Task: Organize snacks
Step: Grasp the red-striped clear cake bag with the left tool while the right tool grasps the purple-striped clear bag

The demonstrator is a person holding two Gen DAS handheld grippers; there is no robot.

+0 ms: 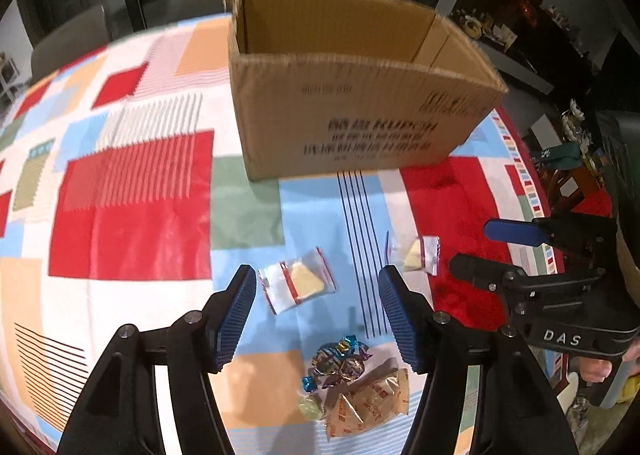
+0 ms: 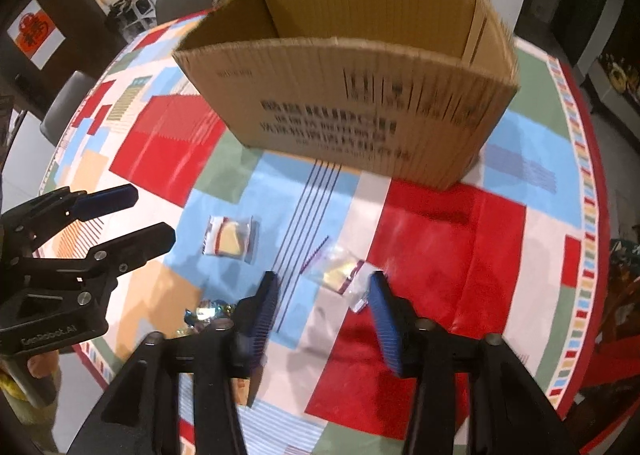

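Open-topped cardboard box (image 1: pixel 352 95) stands at the far side of the surface (image 1: pixel 132 239), walls upright, blocking any straight pass beyond it; entry only from above. Wide bare cloth left of the box and between box and two small zip bags (image 1: pixel 298 285) (image 1: pixel 414 253). Near edge crowded: wrapped candy pile (image 1: pixel 352 379), right tool (image 1: pixel 480 251) close beside.
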